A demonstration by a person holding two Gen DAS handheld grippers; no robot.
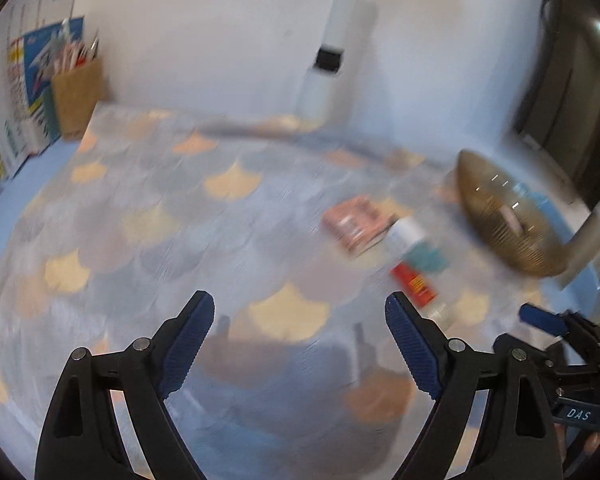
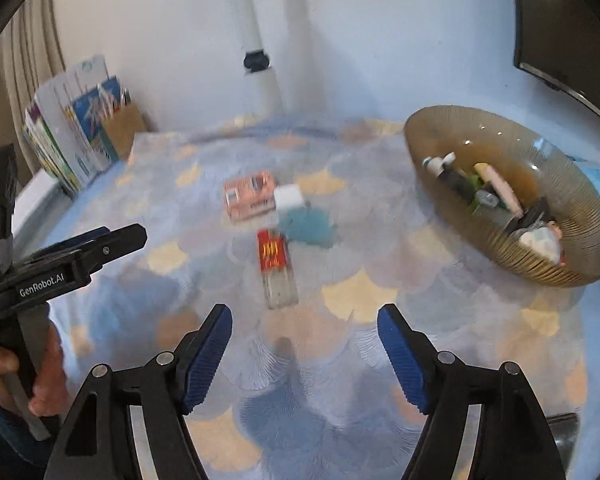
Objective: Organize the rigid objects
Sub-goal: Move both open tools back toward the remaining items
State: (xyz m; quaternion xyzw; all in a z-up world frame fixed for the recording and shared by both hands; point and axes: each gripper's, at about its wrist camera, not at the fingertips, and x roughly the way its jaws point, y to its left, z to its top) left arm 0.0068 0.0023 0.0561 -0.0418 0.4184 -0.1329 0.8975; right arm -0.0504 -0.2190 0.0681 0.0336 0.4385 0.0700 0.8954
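Three small objects lie on the patterned tablecloth: a pink box [image 2: 249, 196], a white and teal box [image 2: 302, 216] and a red-labelled clear tube [image 2: 276, 268]. They also show blurred in the left wrist view: the pink box [image 1: 356, 222], the teal box [image 1: 416, 246] and the tube [image 1: 416, 284]. An amber ribbed bowl [image 2: 572, 256] holds several small items at the right; it also shows in the left wrist view [image 1: 508, 216]. My right gripper [image 2: 304, 320] is open and empty, just short of the tube. My left gripper [image 1: 300, 308] is open and empty, left of the objects.
A brown paper bag [image 1: 78, 96] and upright books [image 2: 64, 140] stand at the table's far left corner. A white pipe [image 2: 260, 60] runs up the wall behind. A dark monitor [image 2: 564, 28] is at the far right. The left gripper's body [image 2: 60, 268] shows at the left.
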